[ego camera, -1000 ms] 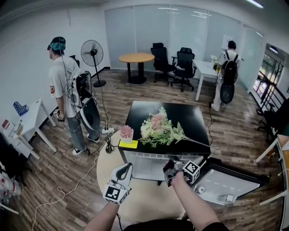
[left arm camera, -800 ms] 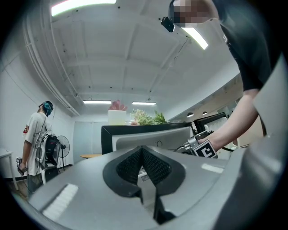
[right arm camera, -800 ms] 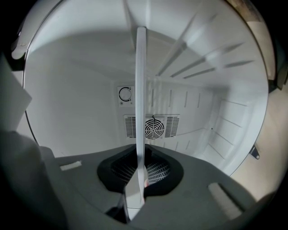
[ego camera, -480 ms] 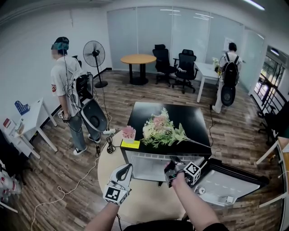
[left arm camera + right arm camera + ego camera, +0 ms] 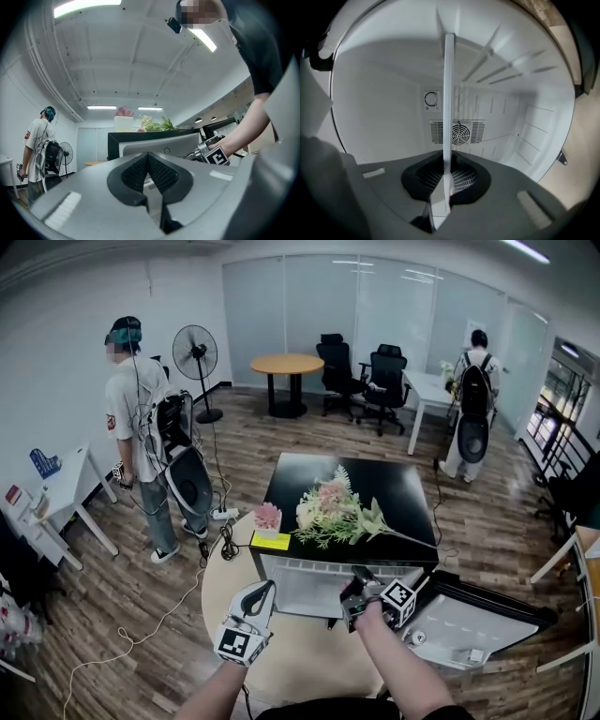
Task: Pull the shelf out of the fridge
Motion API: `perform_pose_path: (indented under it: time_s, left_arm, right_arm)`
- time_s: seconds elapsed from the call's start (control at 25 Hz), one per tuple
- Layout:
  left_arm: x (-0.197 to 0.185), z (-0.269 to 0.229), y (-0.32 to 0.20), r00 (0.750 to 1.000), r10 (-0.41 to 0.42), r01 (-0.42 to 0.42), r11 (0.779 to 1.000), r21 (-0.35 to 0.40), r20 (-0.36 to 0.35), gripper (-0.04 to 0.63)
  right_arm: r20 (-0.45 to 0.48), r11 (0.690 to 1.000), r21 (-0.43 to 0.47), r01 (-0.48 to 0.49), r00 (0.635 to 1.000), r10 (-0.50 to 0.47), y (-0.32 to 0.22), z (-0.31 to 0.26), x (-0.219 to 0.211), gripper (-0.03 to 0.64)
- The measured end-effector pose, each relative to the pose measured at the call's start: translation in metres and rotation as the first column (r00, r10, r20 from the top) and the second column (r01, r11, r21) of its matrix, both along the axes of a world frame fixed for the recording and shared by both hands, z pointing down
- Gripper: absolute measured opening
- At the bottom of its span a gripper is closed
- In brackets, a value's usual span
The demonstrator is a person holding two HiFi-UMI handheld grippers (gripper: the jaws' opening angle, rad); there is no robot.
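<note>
Pinching the shelf (image 5: 448, 93) edge-on, right gripper (image 5: 446, 177) jaws clamp it; left gripper (image 5: 149, 174) jaws closed, empty.

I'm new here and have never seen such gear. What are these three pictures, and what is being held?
No robot: a person holds a two-jaw gripper in each hand. One picture is from a camera on their head, looking down; the others from cameras on each gripper. On the low black fridge, door open, lie a pale bouquet of flowers and a small pink potted plant. The right gripper is shut on the thin white fridge shelf, seen edge-on. The left gripper, shut and empty, hangs before the fridge.
</note>
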State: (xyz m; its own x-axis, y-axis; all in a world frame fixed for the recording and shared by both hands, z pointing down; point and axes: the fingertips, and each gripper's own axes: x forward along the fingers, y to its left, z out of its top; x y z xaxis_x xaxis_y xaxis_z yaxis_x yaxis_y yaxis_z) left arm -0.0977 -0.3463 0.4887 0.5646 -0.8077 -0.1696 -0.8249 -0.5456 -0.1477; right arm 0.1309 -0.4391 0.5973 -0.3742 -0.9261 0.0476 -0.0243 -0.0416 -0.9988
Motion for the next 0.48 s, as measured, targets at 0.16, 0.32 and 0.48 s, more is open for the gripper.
perform_pose_path:
  time_s: [0.16,0.32,0.48]
  left_arm:
    - [-0.0019,0.0022,0.0003,1.0,0.003,-0.003,1.0,0.001,-0.004,0.0]
    - [-0.0026,0.0004,-0.0002,1.0,0.002,-0.002,1.0,0.005,0.003,0.0]
    - [-0.0023,0.0005,0.0011,1.0,0.008,-0.008,1.0,0.005,0.001,0.0]
  right_arm:
    - [0.006,1.0,0.018,-0.004,1.0,0.004,0.0003,0.0003,-0.001,0.035]
    - [0.005,1.0,0.015,-0.014,1.0,0.013,0.0032,0.0012,-0.001,0.035]
    - [-0.002,1.0,0.016,-0.011,1.0,0.011,0.0068,-0.0003,-0.0017,0.035]
